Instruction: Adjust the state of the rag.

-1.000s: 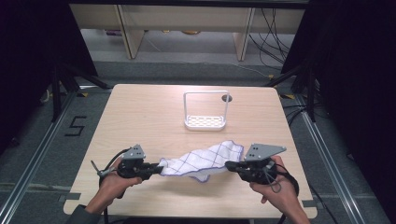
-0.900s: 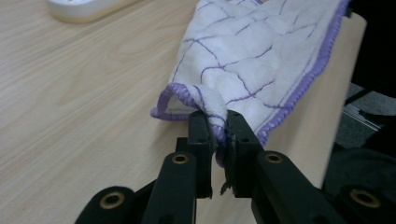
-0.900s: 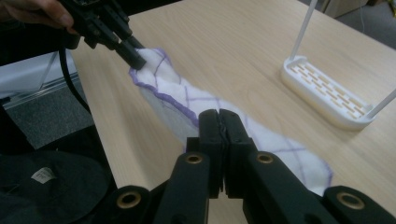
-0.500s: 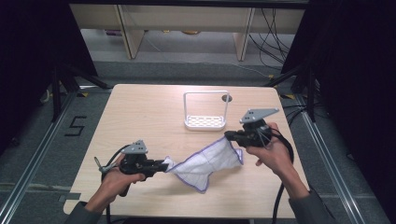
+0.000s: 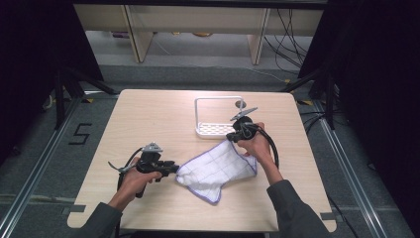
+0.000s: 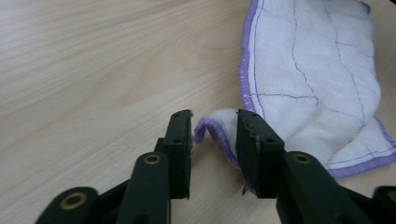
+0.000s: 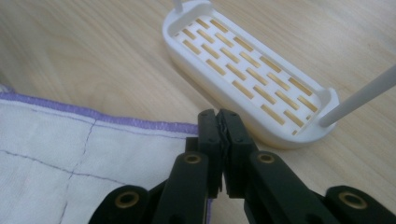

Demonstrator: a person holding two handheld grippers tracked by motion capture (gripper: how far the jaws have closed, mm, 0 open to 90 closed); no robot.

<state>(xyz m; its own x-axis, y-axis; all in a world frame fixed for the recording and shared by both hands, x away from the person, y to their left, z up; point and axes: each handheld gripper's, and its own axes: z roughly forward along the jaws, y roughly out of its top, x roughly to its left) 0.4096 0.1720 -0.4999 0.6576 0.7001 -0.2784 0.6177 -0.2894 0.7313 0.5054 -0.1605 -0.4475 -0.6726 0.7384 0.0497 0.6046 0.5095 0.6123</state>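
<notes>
Loosening since before, left gripper (image 6: 215, 140) frees cloth (image 5: 218, 168).

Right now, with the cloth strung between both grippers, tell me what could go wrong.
1. The left gripper has its jaws apart around a small fold of the cloth; a pull from the other side would likely slip that corner out.
2. The right gripper, shut on the cloth's edge, sits close to the white rack; carrying on that way could knock the rack or drape the cloth over it.

White purple-edged cloth (image 5: 218, 168) lies rumpled on table.
</notes>
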